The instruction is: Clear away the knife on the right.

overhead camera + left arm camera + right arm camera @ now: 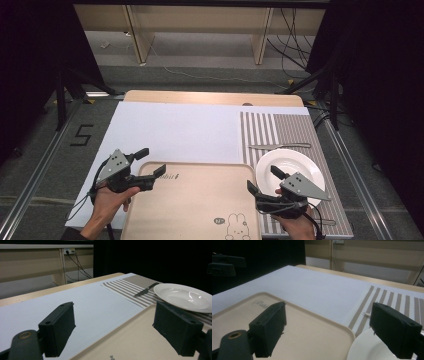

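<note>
Two black two-jaw grippers are at work, each with its jaws spread wide and nothing between them. The left gripper [153, 161] hovers over the far left corner of one beige plastic tray with a rabbit print [200, 210]; the right gripper [264, 179] straddles the tray's right edge and the rim of one round white ceramic plate [300, 162]. The plate sits on one grey-and-white striped placemat [280, 127] at the table's right edge, with one metal knife [279, 146] just beyond it. One white sheet [175, 130] covers the wooden table [210, 97].
</note>
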Tool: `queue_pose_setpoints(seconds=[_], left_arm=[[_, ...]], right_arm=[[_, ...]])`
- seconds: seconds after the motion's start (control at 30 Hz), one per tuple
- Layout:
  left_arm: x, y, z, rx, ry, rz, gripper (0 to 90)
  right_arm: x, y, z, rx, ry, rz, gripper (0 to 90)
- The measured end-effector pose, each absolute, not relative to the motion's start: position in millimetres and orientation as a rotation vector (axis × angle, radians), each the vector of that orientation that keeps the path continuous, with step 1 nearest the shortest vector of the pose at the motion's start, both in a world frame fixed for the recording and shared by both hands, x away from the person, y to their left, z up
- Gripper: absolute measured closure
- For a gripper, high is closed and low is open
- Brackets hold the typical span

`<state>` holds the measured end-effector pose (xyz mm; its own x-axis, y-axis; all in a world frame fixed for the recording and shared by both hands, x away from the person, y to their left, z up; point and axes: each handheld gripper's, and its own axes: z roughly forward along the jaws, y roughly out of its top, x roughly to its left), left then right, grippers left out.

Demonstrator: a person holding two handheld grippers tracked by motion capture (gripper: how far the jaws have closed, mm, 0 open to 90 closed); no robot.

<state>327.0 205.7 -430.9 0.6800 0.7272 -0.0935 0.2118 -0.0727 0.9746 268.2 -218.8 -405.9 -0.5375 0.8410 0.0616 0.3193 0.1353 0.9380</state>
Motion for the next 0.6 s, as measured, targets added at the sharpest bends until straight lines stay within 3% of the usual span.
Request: queue_pose_setpoints(seconds=[0.6], left_arm=[[326.6, 205.4, -429.4, 1.614, 0.771, 0.513, 16.2]], right_arm=[[274.2, -224.9, -400.4, 1.055, 1.99, 1.4, 15.1]])
